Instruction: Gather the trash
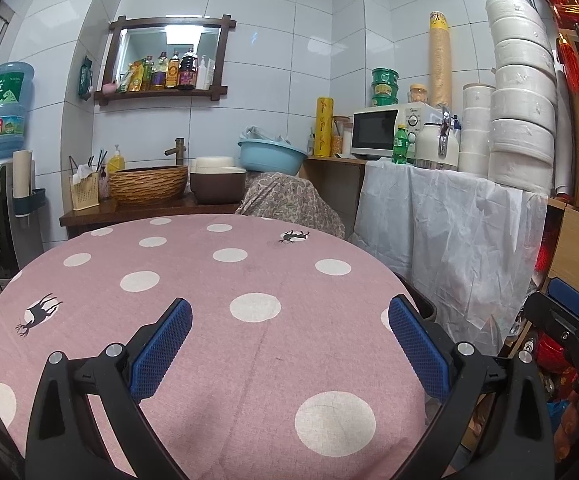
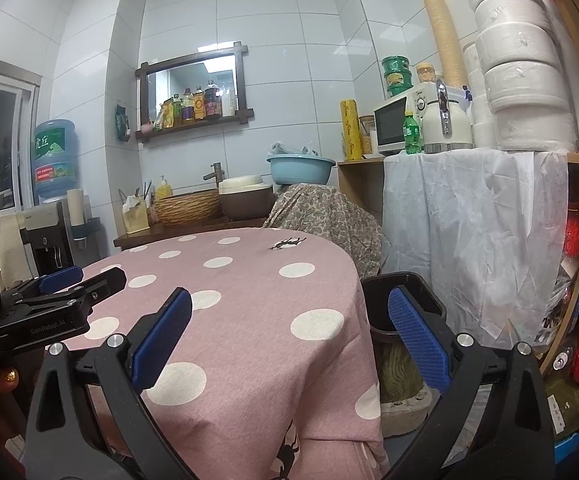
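A round table under a pink cloth (image 1: pixel 249 272) printed with white dots and deer fills the left wrist view. My left gripper (image 1: pixel 289 304) hovers open above it, nothing between its blue pads. My right gripper (image 2: pixel 288 294) is open too and holds nothing; it hangs over the table's right edge (image 2: pixel 353 280). A black trash bin (image 2: pixel 385 278) stands on the floor right beside that edge, partly behind my right finger, and its rim (image 1: pixel 423 300) peeks out past the cloth. Each gripper shows in the other's view: the right one (image 1: pixel 569 312), the left one (image 2: pixel 85 284).
Behind the table are a counter with a woven basin (image 1: pixel 147 184), a brown pot (image 1: pixel 217 186) and a blue bowl (image 1: pixel 271 156). A white-draped shelf (image 1: pixel 449 232) on the right carries a microwave, a kettle, a green bottle and stacked tubs. A water dispenser (image 1: pixel 1 112) stands on the left.
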`<state>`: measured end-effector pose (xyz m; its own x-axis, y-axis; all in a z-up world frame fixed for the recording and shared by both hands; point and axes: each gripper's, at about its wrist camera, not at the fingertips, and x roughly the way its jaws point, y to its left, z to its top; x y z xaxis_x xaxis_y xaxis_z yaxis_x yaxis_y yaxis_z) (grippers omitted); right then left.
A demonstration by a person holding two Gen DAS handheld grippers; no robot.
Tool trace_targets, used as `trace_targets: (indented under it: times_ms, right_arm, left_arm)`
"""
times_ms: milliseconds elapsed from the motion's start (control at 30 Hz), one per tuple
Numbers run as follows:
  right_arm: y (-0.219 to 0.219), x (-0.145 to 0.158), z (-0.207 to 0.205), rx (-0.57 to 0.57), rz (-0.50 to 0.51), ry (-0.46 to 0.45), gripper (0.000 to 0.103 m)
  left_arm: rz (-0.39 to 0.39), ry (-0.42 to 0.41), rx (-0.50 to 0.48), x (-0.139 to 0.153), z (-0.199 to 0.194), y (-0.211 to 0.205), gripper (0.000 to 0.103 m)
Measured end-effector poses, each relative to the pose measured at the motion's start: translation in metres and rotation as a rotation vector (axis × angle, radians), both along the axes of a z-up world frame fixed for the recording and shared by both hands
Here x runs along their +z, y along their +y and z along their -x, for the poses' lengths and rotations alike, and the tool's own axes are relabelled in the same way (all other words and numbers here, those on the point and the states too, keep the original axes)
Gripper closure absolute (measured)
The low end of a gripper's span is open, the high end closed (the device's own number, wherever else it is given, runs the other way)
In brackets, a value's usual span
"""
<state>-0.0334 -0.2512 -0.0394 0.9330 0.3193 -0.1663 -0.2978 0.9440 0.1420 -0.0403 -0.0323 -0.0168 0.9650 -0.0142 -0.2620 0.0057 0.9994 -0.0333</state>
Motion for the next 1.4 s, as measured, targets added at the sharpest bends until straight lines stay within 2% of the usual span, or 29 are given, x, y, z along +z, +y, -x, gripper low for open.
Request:
trace_targets:
  times_ms: [400,700,1400]
  right_arm:
    - [0.0,-0.002,-0.002,0.002,0.002,0.005,0.006]
    - [-0.001,-0.004,-0.002,0.003,0.003,0.009,0.006]
    - [0.003,-0.003,0.0,0.01,0.012,0.004,0.006]
  left_arm:
    - [-0.001,0.029,0.004,0.002,-0.004,-0.008,0.005]
    - [-0.001,0.015,0.002,0.006,-0.002,-0.013,0.005]
    - [-0.003,0.039,0.004,0.006,-0.005,-0.015,0.005]
